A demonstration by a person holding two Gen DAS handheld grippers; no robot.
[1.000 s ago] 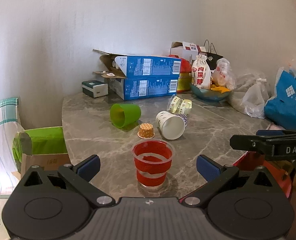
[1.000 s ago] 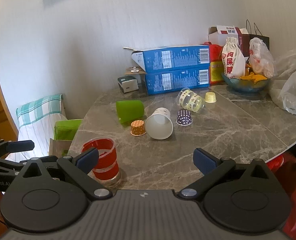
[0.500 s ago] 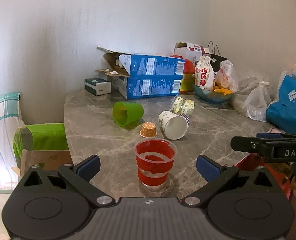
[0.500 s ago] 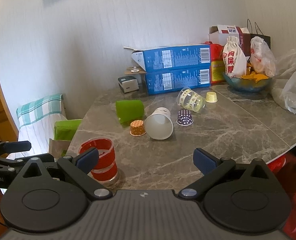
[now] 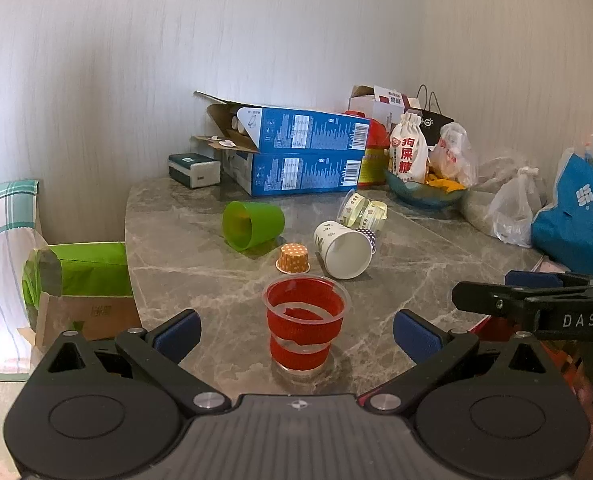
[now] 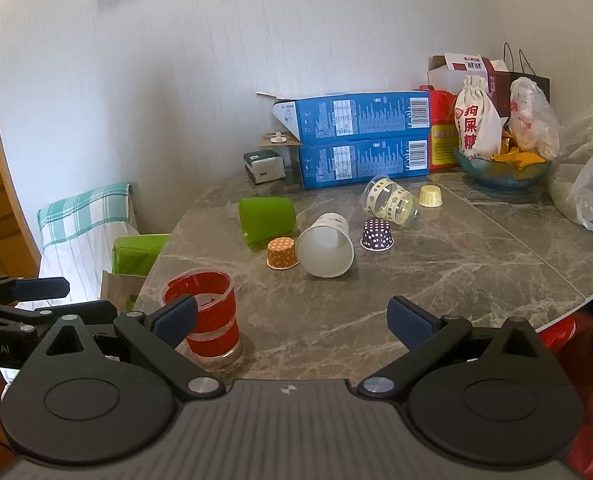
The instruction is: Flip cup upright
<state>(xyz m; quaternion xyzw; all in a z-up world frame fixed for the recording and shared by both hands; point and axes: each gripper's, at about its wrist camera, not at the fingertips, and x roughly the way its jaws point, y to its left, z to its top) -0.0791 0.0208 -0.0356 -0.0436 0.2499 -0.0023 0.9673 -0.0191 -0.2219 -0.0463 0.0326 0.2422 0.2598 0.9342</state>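
the red cup (image 5: 305, 322) stands upright near the table's (image 5: 200, 280) front edge, between the wide-apart jaws of the left gripper (image 5: 294, 330); the right gripper (image 6: 292, 318) gapes too. a careless swing could knock it off that edge.

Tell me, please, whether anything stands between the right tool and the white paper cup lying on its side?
Nothing visible does. The right tool is open, and bare grey marble table runs straight to the white paper cup. The small orange dotted cup stands just left of it, and the purple dotted cup just right.
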